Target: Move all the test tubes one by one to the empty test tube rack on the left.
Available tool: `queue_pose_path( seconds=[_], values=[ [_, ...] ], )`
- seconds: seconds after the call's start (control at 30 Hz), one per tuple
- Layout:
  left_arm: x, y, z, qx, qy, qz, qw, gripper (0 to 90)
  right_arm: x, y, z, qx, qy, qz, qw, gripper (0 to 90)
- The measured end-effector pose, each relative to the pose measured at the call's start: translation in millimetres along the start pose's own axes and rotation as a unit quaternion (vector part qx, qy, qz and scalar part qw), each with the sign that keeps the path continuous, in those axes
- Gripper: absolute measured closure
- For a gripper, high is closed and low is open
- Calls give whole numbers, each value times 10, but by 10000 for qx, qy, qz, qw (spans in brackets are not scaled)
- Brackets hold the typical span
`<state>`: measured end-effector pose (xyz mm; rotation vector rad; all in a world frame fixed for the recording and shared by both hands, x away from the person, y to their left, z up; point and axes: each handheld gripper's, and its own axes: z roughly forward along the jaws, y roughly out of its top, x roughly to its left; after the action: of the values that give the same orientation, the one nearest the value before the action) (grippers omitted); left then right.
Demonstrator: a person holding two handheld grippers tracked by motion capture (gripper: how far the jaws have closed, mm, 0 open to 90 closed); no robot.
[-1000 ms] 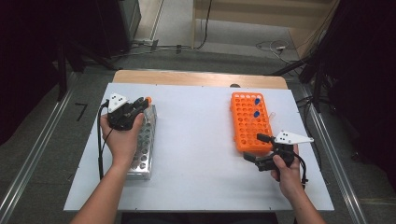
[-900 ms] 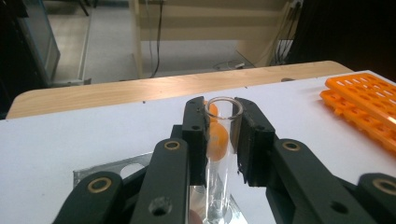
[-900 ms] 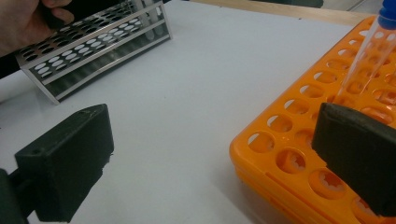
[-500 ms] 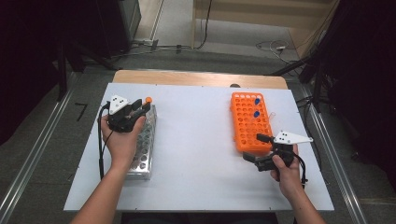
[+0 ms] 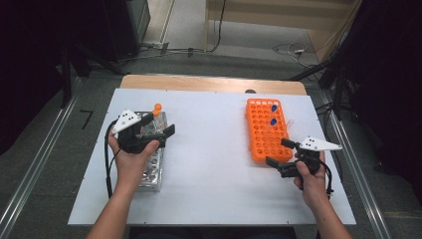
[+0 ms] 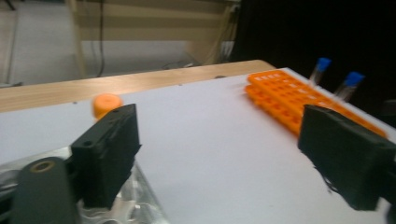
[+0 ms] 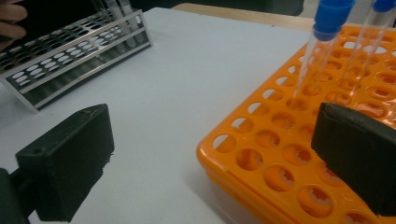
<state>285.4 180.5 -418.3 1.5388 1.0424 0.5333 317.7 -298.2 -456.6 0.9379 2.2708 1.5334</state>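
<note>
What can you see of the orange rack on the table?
The orange rack looks like moulded plastic, a long block with a grid of round holes. It lies flat on the right part of the white table, its long side running away from the person. Two clear tubes with blue caps stand in holes toward its far end; the other holes look empty. The right gripper sits at its near end, jaws open.

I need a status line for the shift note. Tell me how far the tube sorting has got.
Done: two blue-capped tubes stand in the orange rack, and orange-capped tubes stand in the metal rack. In hand: nothing; the left gripper has just been opening its jaws over the metal rack, with nothing between them, and the right gripper waits open at the orange rack's near corner. Left: I cannot tell how many tubes remain to place.
</note>
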Motion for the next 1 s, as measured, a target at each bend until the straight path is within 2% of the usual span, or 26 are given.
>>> queue_pose_path(
  seconds=[0.2, 0.33, 0.43, 0.73, 0.83, 0.93, 1.0],
  values=[
    [-112, -76, -31, 99, -232, 126, 9996, 19, -119, 30, -24, -37, -203, 56, 9998, 0],
    [-129, -112, -26, 89, -330, 120, 9993, 10, -211, 83, -34, -30, -388, 114, 9992, 0],
    [-135, -125, -16, 106, -368, 109, 9992, 7, -297, 124, -26, -51, -544, 248, 9982, 0],
    [-240, -142, 32, 202, -542, 202, 9981, 0, -514, 221, 135, -42, -1104, 312, 9934, 0],
    [-264, -143, 33, 204, -574, 219, 9979, 0, -610, 192, 178, -10, -1272, 445, 9909, 58],
    [-280, -141, 26, 195, -610, 214, 9977, 0, -708, 158, 222, 50, -1377, 730, 9878, 175],
    [-299, -140, 25, 188, -622, 232, 9976, 0, -743, 128, 257, 53, -1376, 810, 9872, 288]
  ],
)
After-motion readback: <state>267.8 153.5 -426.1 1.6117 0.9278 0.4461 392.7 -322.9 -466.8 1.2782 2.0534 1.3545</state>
